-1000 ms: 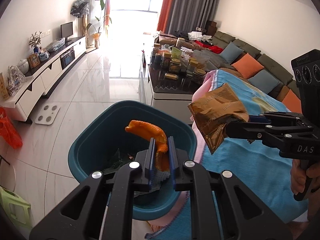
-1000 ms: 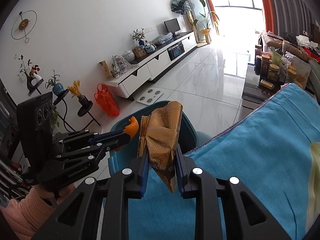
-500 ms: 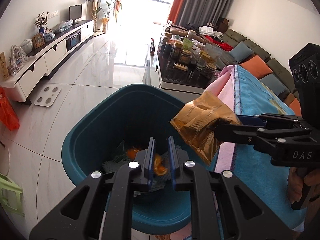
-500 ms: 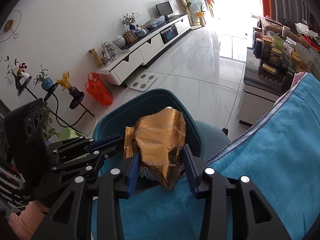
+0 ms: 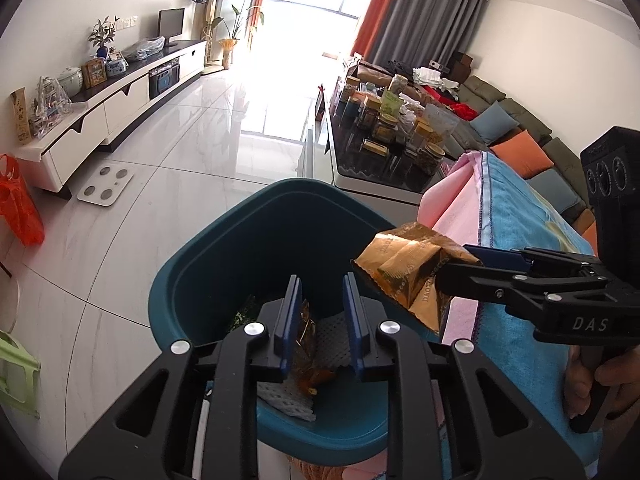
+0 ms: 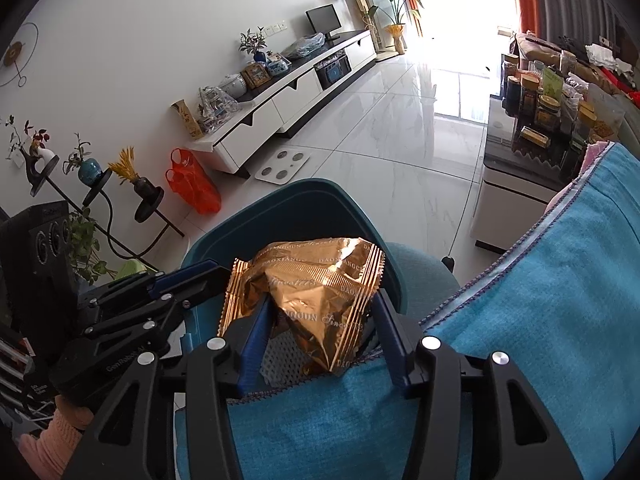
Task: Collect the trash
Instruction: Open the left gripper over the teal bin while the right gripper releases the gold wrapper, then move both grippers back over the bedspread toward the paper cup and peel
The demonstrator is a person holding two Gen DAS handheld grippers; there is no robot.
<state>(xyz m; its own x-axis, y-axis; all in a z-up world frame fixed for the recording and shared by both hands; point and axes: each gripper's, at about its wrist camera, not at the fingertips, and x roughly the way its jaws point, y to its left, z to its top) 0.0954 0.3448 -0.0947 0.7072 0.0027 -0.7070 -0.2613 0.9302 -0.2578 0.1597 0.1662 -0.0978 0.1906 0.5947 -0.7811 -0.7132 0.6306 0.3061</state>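
A teal trash bin [image 5: 208, 264] stands on the floor beside a table with a blue cloth [image 5: 516, 216]. My left gripper [image 5: 318, 320] is open over the bin; orange peel and white foam netting [image 5: 332, 332] lie inside below it. My right gripper [image 6: 320, 344] is open at the bin's rim [image 6: 304, 188]. A gold snack wrapper [image 6: 316, 292] sits loose between its spread fingers, over the bin. In the left wrist view the gold wrapper [image 5: 408, 272] hangs at the tip of the right gripper [image 5: 472, 272].
A coffee table with several jars [image 5: 396, 132] stands behind the bin. A white TV cabinet [image 5: 108, 108] lines the left wall, with an orange bag [image 5: 18, 204] and a white scale [image 5: 106, 184] on the floor. A sofa with cushions [image 5: 520, 148] is at the right.
My left gripper opened and the orange peel dropped into the bin. My right gripper moved over the bin and spread its fingers, loosening the gold wrapper.
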